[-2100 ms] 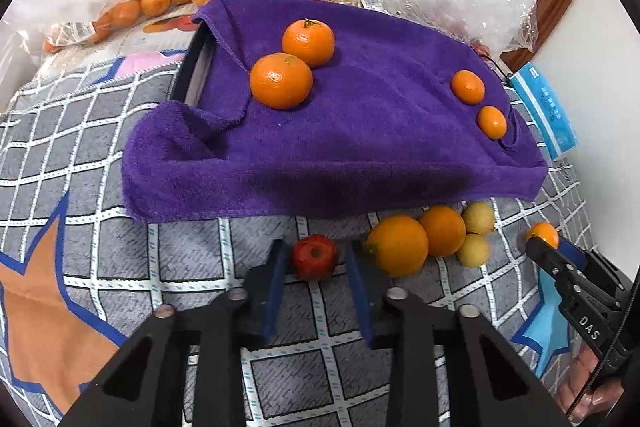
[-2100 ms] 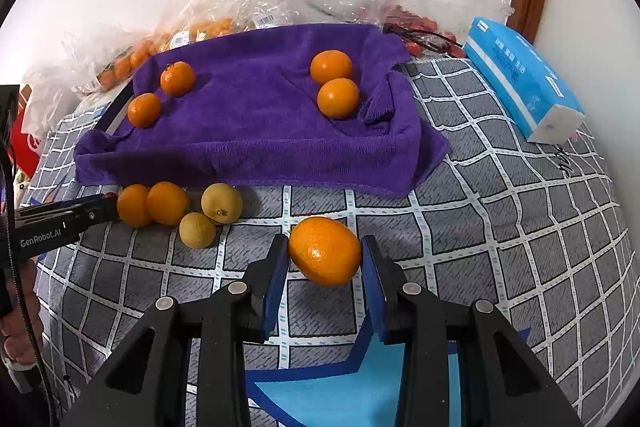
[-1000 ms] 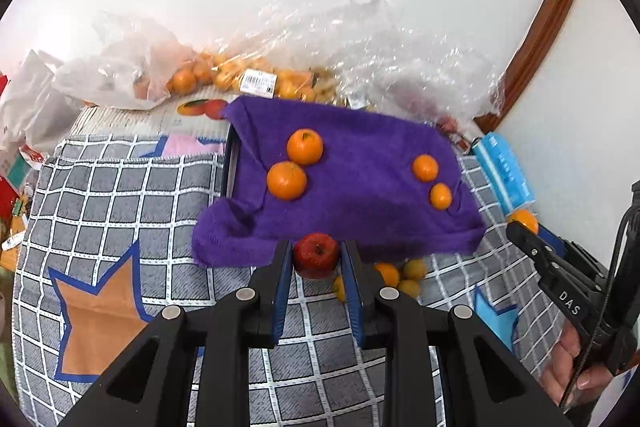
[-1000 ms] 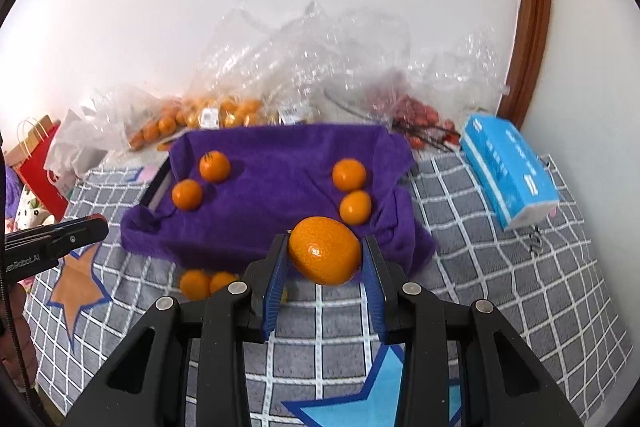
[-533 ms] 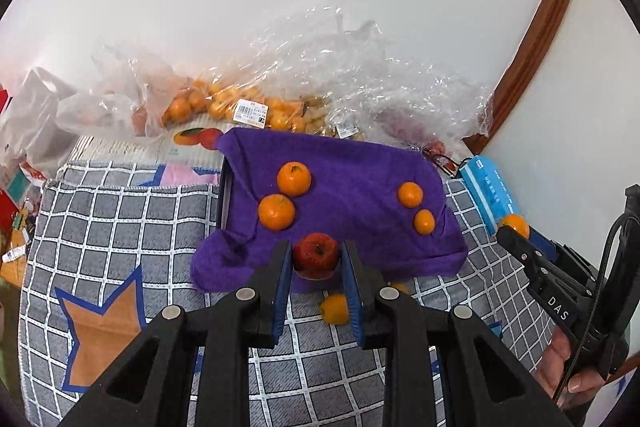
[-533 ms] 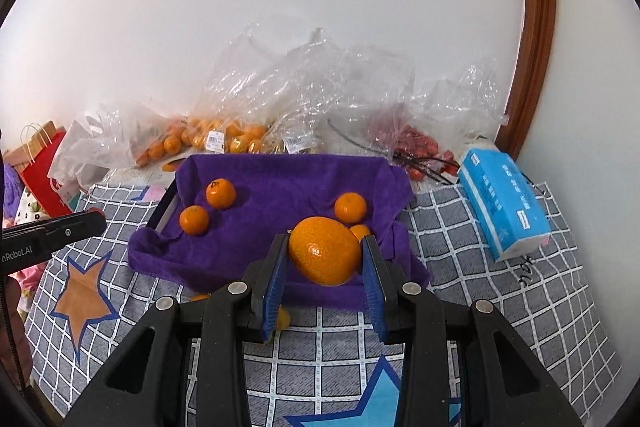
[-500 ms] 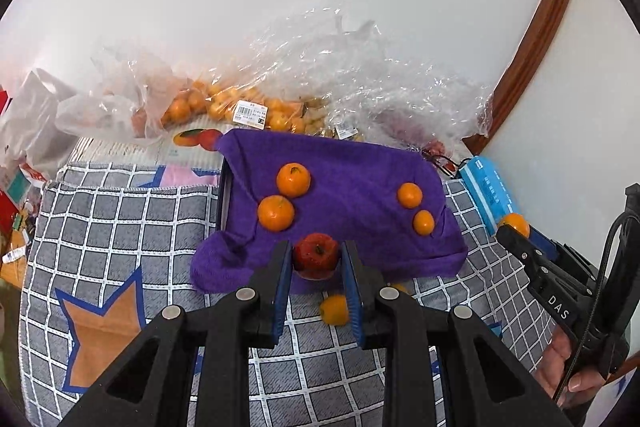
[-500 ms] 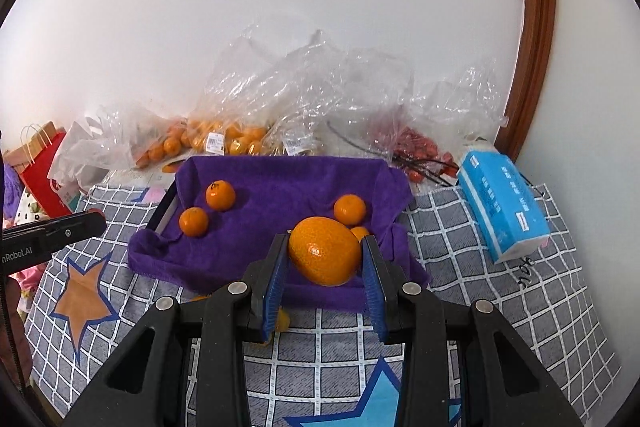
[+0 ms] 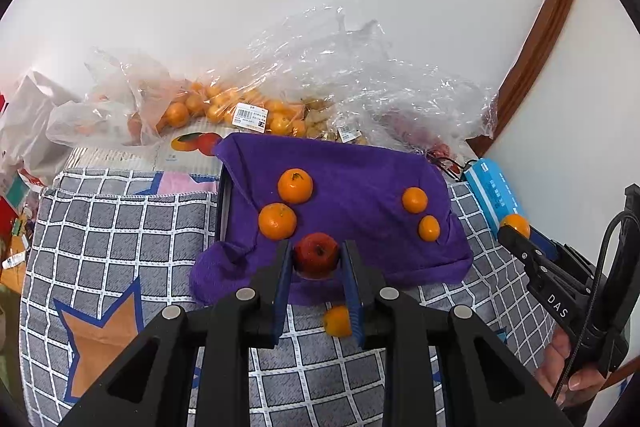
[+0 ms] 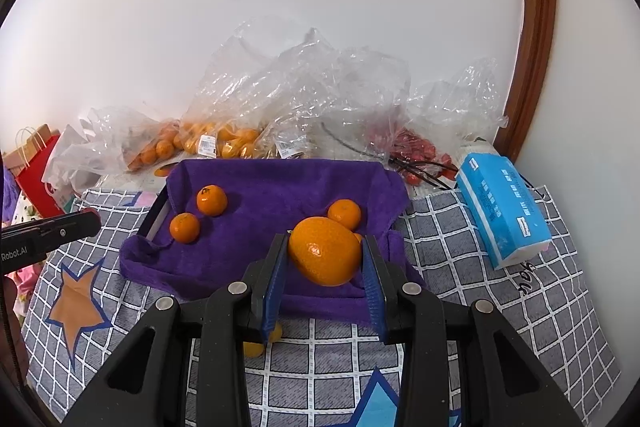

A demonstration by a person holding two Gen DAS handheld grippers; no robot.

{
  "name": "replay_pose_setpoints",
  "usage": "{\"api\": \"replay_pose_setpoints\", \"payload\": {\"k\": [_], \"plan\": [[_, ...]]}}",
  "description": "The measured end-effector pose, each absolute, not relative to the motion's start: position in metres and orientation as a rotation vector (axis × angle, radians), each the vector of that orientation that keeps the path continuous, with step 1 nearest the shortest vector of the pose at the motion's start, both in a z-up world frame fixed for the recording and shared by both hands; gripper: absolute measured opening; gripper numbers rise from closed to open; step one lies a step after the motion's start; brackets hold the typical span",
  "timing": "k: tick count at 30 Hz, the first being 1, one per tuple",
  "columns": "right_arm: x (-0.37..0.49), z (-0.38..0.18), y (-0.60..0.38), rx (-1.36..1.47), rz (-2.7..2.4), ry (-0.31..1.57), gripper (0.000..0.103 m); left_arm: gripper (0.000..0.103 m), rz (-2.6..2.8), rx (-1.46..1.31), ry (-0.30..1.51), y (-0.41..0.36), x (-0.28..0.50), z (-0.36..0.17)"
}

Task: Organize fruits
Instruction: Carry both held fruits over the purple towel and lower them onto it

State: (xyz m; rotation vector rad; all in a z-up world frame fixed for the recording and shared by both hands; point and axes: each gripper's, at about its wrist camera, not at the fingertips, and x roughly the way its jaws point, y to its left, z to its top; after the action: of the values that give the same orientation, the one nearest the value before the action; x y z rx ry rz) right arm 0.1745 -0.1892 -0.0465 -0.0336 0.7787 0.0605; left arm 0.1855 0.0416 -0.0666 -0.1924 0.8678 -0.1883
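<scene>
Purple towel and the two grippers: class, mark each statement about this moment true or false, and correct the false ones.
1. The left gripper holds a red apple between its fingers. True.
2. The right gripper is empty. False: it is shut on a large orange.
3. Four small oranges lie on the purple towel. True: two on its left part, such as one, and two on its right, such as one.
4. The blue tissue pack lies on the towel. False: it lies right of the towel, on the checked cloth.
5. The plastic bags stand in front of the towel. False: they are behind it, by the wall.
</scene>
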Motion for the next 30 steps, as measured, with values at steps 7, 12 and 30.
{"api": "replay_pose_setpoints", "payload": {"k": [7,12,30], "plan": [[0.187,-0.053,-0.191,-0.032,0.057,0.792,0.036,0.024,-0.191,-0.188,0.877,0.039,0.198,-0.071],[0.197,-0.060,-0.193,-0.031,0.057,0.801,0.036,0.024,-0.192,-0.186,0.889,0.038,0.209,-0.076],[0.226,-0.083,-0.202,-0.014,0.040,0.834,0.036,0.024,-0.181,-0.206,0.942,0.042,0.240,-0.101]]}}
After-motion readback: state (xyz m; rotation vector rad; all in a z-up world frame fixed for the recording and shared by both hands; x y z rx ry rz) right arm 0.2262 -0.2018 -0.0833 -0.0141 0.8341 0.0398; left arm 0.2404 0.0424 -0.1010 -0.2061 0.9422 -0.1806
